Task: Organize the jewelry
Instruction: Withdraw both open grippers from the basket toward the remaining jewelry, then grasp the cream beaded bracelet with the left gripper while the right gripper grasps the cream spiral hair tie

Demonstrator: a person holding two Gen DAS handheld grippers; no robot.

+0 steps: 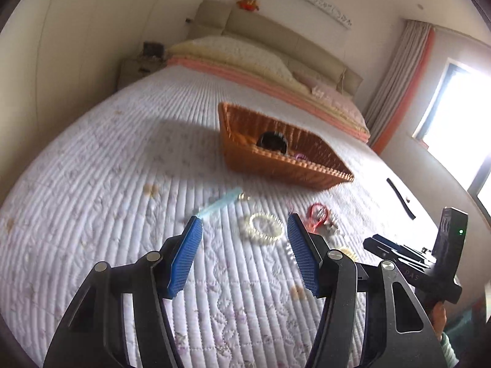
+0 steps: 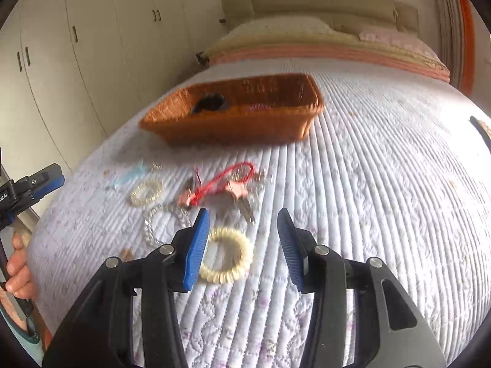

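A brown wicker basket (image 1: 276, 159) (image 2: 233, 122) sits on the quilted bed, with a black round item (image 1: 271, 141) and a purple piece inside. Loose jewelry lies in front of it: a pearl bracelet (image 1: 264, 227) (image 2: 146, 191), a red cord piece (image 1: 317, 213) (image 2: 227, 174), a light blue piece (image 1: 221, 204) (image 2: 129, 174), a clear bead strand (image 2: 159, 224) and a cream bead bracelet (image 2: 227, 260). My left gripper (image 1: 245, 224) is open and empty, just short of the pearl bracelet. My right gripper (image 2: 244, 214) is open and empty, above the cream bracelet.
The white quilted bed (image 2: 383, 184) fills both views, with pillows and a headboard (image 1: 276, 30) at the far end. A black strap (image 1: 400, 199) lies near the right edge. White wardrobes (image 2: 61, 61) stand to the left, a window (image 1: 454, 107) to the right.
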